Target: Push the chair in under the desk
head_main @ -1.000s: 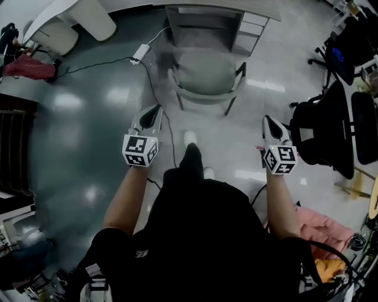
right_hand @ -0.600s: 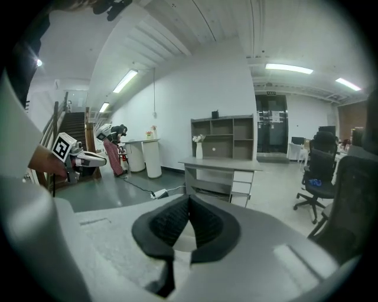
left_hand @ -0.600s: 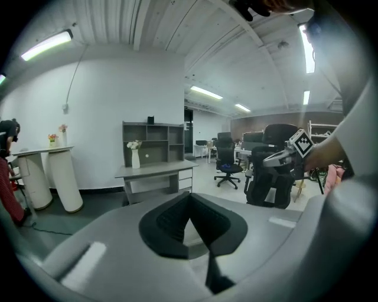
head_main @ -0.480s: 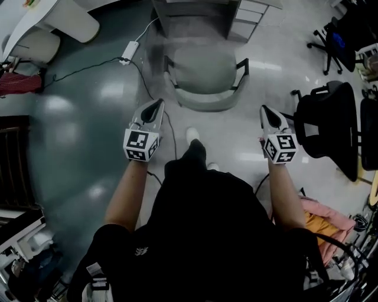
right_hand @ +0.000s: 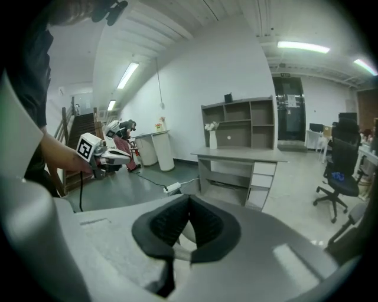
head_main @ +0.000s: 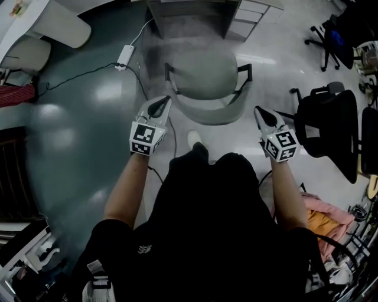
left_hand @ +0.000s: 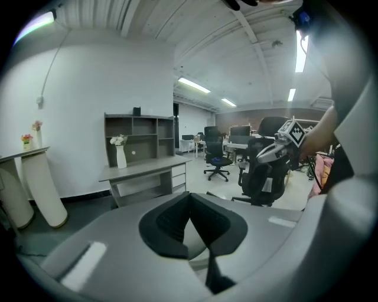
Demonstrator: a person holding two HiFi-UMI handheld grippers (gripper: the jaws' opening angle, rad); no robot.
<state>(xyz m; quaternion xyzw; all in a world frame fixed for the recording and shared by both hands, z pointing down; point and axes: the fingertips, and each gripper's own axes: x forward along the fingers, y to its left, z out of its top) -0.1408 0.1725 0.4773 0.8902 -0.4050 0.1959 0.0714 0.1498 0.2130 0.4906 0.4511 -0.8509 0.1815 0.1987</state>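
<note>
The grey-green chair (head_main: 207, 79) with dark armrests stands in front of the grey desk (head_main: 195, 10), its seat facing the desk opening. My left gripper (head_main: 159, 105) is shut and empty, its tip right by the left end of the chair's backrest; whether it touches I cannot tell. Shut and empty too, my right gripper (head_main: 258, 112) hangs a little to the right of the backrest. The desk (left_hand: 142, 172) with a white vase shows beyond the closed left gripper (left_hand: 190, 197). The same desk (right_hand: 236, 158) lies ahead of the closed right gripper (right_hand: 189, 200).
A white power strip (head_main: 124, 57) and its black cable lie on the floor left of the chair. Black office chairs (head_main: 322, 127) stand at the right. White rounded table legs (head_main: 59, 23) are at the top left. The person's shoe (head_main: 193, 138) is just behind the chair.
Both grippers have moved forward toward the chair's backrest. The chair now sits closer below the head, and the desk has slid toward the top edge of the head view.
</note>
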